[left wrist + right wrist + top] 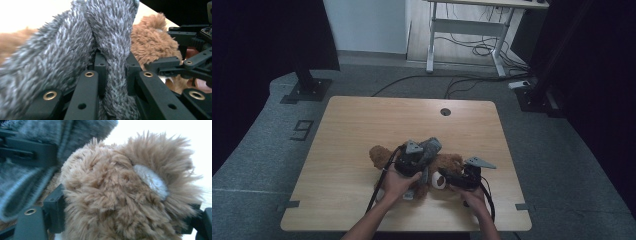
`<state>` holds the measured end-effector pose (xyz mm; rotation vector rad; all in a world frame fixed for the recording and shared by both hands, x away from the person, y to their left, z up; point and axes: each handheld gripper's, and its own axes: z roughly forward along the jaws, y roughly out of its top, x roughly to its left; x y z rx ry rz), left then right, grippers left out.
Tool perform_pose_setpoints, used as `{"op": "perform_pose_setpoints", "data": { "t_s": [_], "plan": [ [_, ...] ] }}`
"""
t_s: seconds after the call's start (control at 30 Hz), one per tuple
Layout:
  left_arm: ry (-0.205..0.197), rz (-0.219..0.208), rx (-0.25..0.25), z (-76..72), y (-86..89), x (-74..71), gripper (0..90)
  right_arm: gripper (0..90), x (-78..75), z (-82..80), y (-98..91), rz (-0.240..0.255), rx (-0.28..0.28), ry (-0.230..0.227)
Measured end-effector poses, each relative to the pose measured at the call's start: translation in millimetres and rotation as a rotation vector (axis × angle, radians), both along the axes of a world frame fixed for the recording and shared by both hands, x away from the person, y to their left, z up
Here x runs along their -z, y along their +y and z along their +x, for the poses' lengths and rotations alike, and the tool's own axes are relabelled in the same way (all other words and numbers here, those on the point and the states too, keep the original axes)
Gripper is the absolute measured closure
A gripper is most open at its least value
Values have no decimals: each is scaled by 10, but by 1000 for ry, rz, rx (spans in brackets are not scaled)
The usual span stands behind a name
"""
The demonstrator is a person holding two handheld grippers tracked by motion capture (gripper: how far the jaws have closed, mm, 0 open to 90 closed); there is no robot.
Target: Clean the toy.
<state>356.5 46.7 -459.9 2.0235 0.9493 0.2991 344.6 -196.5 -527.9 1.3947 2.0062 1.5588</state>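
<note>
A fold of grey knitted cloth [117, 62] is pinched by the left gripper [115, 75], while the brown teddy bear [125, 195] is clamped by the right gripper [125, 220] on the wooden table [362, 125]

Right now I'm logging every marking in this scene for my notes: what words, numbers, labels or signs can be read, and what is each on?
"9": a dark, blocky numeral on the grey carpeted floor, left of the light wooden table.
Nothing readable on the brown plush teddy bear or the grey knitted fabric.
</note>
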Motion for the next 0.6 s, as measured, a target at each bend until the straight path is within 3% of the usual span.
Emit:
{"op": "perform_pose_setpoints", "data": {
  "t_s": [0.27,0.4,0.6],
  "plan": [
    [-53,28,-74,-43,395,-92,769,195,1,5,-3,2,1,2],
    [-41,10,-138,-19,696,-70,768,195,0,4,-1,2,1,1],
    [-7,33,-222,-27,1074,97,767,195,0,4,0,2,1,1]
  ]
}}
